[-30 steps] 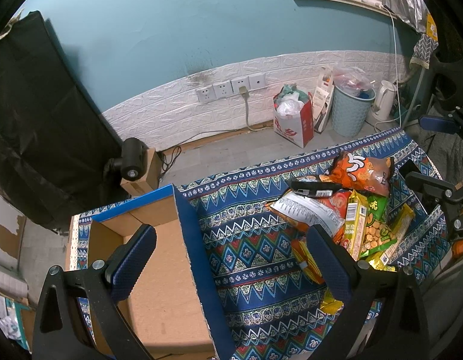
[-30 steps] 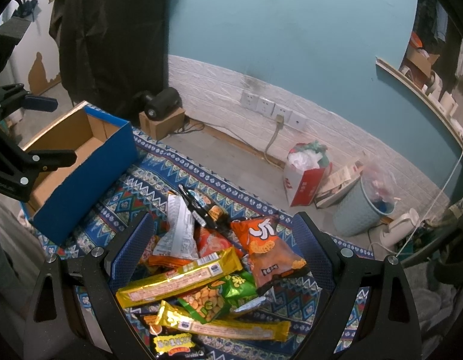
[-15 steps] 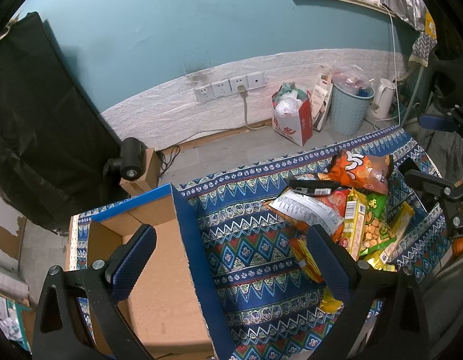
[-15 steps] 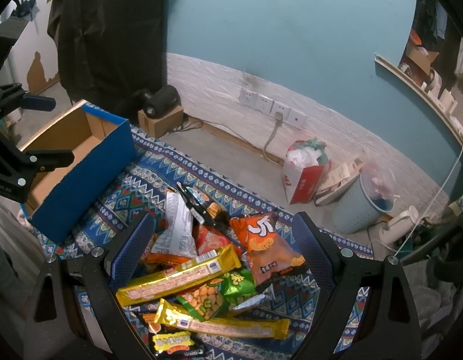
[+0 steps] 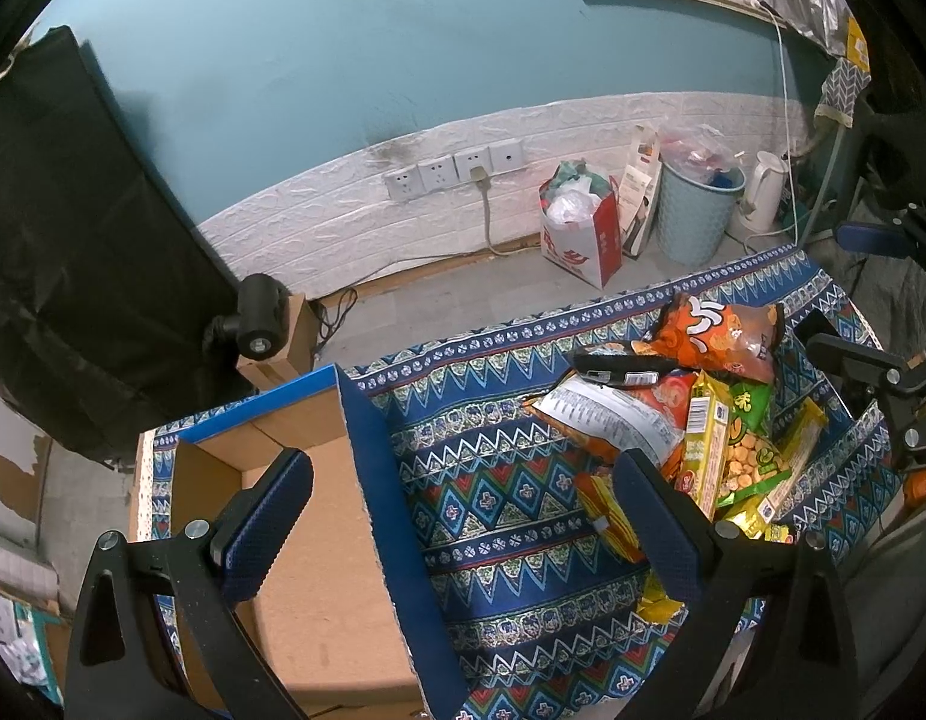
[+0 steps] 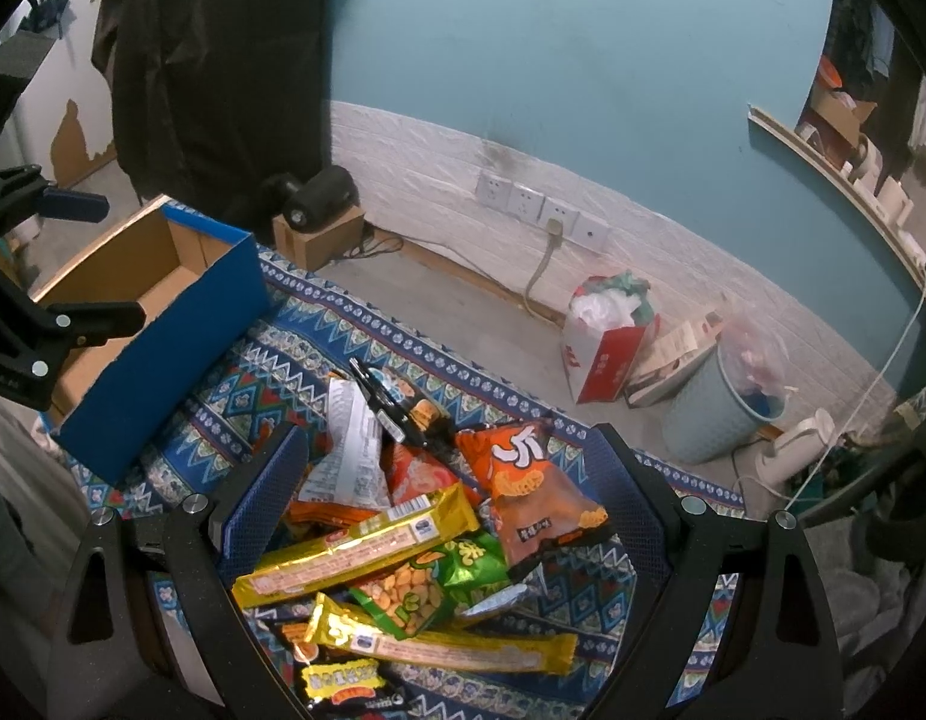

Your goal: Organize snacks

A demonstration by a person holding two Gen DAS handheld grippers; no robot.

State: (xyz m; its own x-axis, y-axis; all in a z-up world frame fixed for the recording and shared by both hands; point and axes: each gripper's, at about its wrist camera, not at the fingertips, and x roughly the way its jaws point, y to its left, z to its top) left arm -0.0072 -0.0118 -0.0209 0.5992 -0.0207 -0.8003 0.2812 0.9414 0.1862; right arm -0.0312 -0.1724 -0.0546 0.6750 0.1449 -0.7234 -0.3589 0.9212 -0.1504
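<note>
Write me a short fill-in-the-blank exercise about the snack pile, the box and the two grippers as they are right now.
1. The blue cardboard box holds ____ snacks so far.
2. The left gripper and the right gripper both stand ____, holding nothing.
3. The orange chip bag lies on the ____ patterned cloth.
4. The long yellow packet lies partly over the ____ peanut bag.

Missing words: no; open; blue; green

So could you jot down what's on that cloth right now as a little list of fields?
surface: patterned cloth
container: blue box, open, nothing seen inside
snacks: loose pile on the cloth, outside the box
top of pile: orange bag, gold bar, green bag
left tool: open, over the box edge, holding nothing
right tool: open, over the pile, holding nothing
</note>
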